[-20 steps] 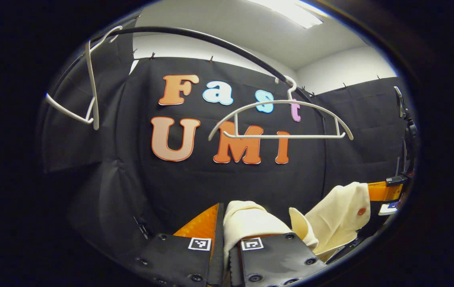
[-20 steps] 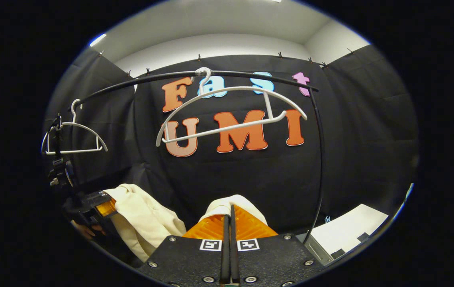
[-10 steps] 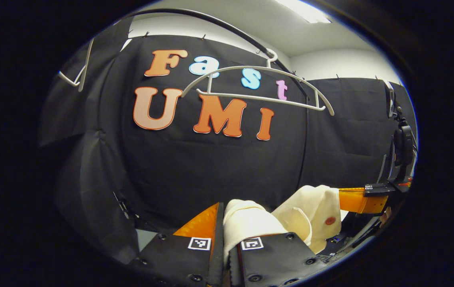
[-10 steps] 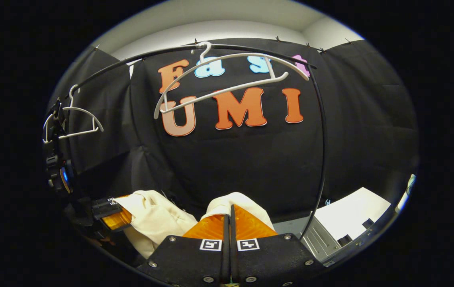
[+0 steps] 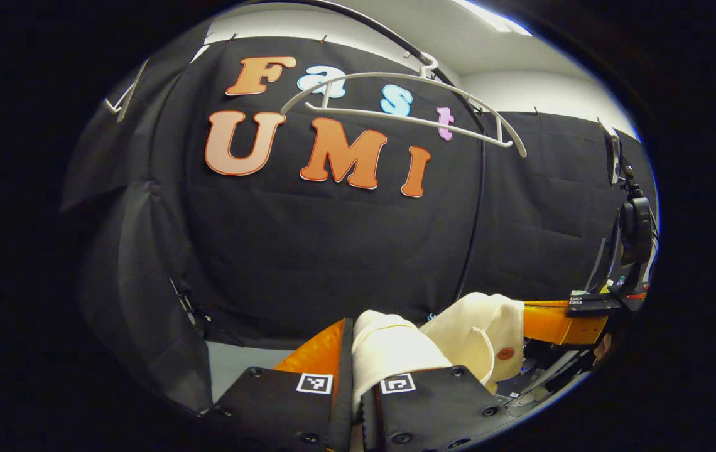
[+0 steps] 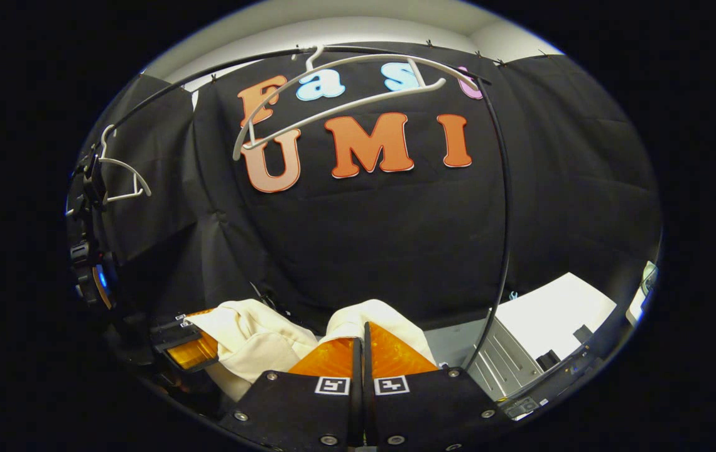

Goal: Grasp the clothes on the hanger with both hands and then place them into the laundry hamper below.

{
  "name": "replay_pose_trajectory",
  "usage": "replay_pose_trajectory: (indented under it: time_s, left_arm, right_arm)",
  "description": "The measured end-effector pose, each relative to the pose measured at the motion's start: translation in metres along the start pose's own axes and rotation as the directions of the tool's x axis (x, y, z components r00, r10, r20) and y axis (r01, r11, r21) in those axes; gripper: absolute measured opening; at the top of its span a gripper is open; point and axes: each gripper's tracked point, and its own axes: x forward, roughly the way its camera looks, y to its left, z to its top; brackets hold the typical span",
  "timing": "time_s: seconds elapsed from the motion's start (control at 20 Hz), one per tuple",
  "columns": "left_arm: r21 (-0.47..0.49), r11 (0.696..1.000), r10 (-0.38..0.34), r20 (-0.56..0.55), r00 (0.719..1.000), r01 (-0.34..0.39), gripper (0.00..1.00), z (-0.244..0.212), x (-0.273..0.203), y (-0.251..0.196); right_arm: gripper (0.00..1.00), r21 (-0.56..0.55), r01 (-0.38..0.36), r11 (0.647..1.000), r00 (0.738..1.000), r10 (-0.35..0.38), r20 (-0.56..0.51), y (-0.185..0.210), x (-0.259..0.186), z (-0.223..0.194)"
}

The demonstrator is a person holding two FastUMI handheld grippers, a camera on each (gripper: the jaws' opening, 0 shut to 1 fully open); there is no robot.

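A cream garment [image 5: 395,345] with a red button hangs between both grippers, off the hanger. My left gripper [image 5: 353,339] is shut on one bunched end of it at the bottom of the left gripper view. My right gripper [image 6: 362,342] is shut on the other end [image 6: 370,314] in the right gripper view. The right gripper [image 5: 559,320] also appears at the lower right of the left gripper view, and the left gripper [image 6: 191,348] at the lower left of the right gripper view. A bare white hanger [image 5: 395,116] [image 6: 345,103] hangs on the black rail [image 6: 207,72] above. The hamper is hidden.
A second white hanger [image 6: 122,182] hangs at the rail's left end. The rail's black upright [image 6: 505,220] runs down on the right. A white box-like surface [image 6: 546,311] sits low at the right. Grey floor [image 5: 232,367] shows beneath the wall cloth.
Both grippers have come down with the garment in them. The hanger and rail now sit higher in both views, and more floor and the white surface show below.
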Motion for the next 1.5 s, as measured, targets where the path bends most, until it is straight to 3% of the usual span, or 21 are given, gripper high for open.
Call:
replay_pose_trajectory:
  time_s: [0.35, 0.65, 0.9, 0.95, 1.1, 1.2, 1.25, 1.4, 1.45, 1.5]
  left_arm:
    - [-0.010, 1.000, 0.006, -0.114, 0.993, -0.007, 0.17, -0.039, 0.009, 0.000]
    - [-0.061, 0.998, 0.013, -0.235, 0.972, -0.029, 0.16, -0.085, 0.014, 0.006]
    - [-0.047, 0.998, 0.021, -0.267, 0.963, -0.035, 0.17, -0.097, 0.017, 0.008]
    - [-0.052, 0.998, 0.020, -0.283, 0.959, -0.036, 0.17, -0.102, 0.016, 0.009]
    - [-0.075, 0.996, 0.018, -0.332, 0.943, -0.045, 0.27, -0.117, 0.013, 0.011]
    - [-0.080, 0.995, 0.026, -0.383, 0.923, -0.061, 0.36, -0.132, 0.013, 0.016]
    - [-0.078, 0.994, 0.041, -0.410, 0.911, -0.080, 0.40, -0.140, 0.011, 0.020]
    - [-0.102, 0.989, 0.051, -0.463, 0.885, -0.110, 0.75, -0.158, 0.001, 0.026]
    - [-0.117, 0.987, 0.045, -0.455, 0.889, -0.110, 0.86, -0.153, 0.001, 0.025]
    - [-0.121, 0.986, 0.047, -0.442, 0.896, -0.111, 0.98, -0.148, 0.004, 0.027]
  right_arm:
    - [0.00, 0.039, 0.039, 0.998, 0.995, -0.035, -0.098, -0.008, 0.021, -0.045]
    - [0.01, 0.078, 0.068, 0.995, 0.974, -0.049, -0.221, -0.018, 0.033, -0.086]
    - [0.02, 0.093, 0.069, 0.993, 0.966, -0.043, -0.256, -0.016, 0.036, -0.096]
    - [0.06, 0.086, 0.070, 0.994, 0.964, -0.046, -0.261, -0.017, 0.038, -0.096]
    - [0.16, 0.091, 0.048, 0.995, 0.962, -0.022, -0.271, -0.010, 0.039, -0.101]
    - [0.30, 0.078, 0.039, 0.996, 0.962, -0.016, -0.272, -0.007, 0.039, -0.101]
    - [0.45, 0.070, 0.035, 0.997, 0.962, -0.014, -0.274, -0.006, 0.039, -0.100]
    - [0.68, 0.065, 0.036, 0.997, 0.958, -0.016, -0.286, -0.006, 0.039, -0.108]
    - [0.78, 0.067, 0.038, 0.997, 0.956, -0.017, -0.291, -0.007, 0.038, -0.110]
    - [0.81, 0.071, 0.039, 0.997, 0.955, -0.016, -0.296, -0.007, 0.038, -0.111]
